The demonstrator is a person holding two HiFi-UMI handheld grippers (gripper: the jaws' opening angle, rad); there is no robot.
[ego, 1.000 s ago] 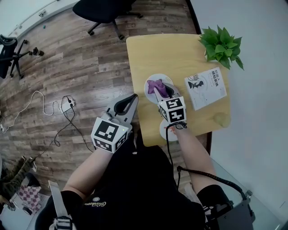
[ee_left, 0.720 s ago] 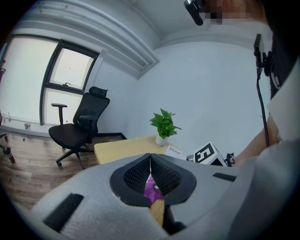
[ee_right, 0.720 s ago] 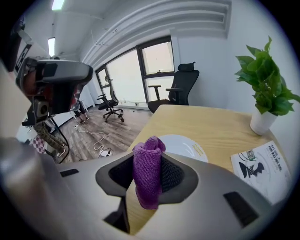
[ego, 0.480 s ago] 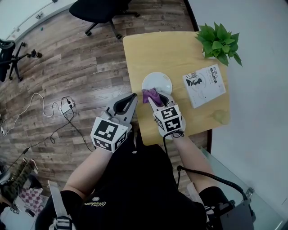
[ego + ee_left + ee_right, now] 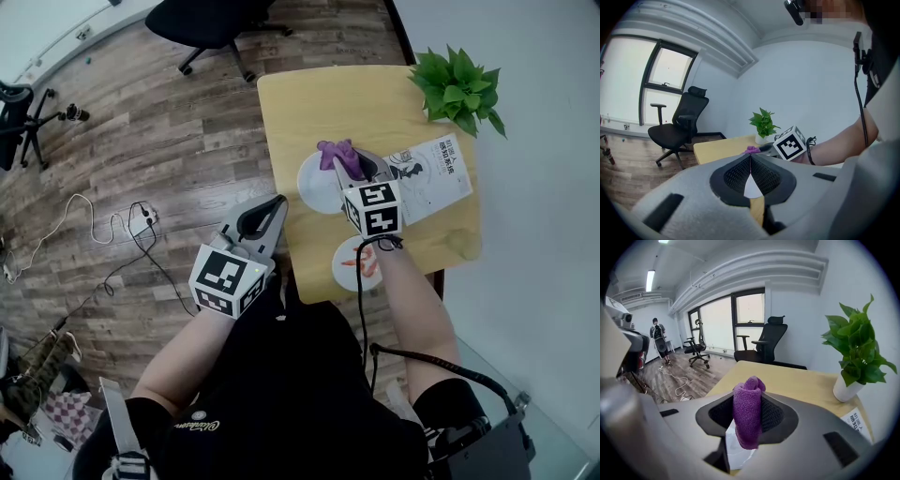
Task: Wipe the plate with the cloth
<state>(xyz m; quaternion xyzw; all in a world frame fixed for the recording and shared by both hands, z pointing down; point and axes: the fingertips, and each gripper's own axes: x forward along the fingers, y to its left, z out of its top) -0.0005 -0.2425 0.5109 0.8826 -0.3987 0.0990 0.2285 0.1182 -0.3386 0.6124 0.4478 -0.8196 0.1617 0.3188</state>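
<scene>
R gripper (image 5: pixel 749 397) jaws clamped on fuzzy purple microfibre cloth (image 5: pixel 747 420), bunched in a soft roll, at far rim of round white plate (image 5: pixel 312 185); contact unclear. Plate sits on pale wood table (image 5: pixel 356 103). L gripper (image 5: pixel 750 161) ribbed jaws pressed together, empty, off table's left edge over plank floor (image 5: pixel 169 122).

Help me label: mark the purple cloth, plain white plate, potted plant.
purple cloth (image 5: pixel 748 414), right gripper view, its middle fold.
plain white plate (image 5: pixel 313 186), head view, bare left part.
potted plant (image 5: pixel 457 87), head view, leaves.
</scene>
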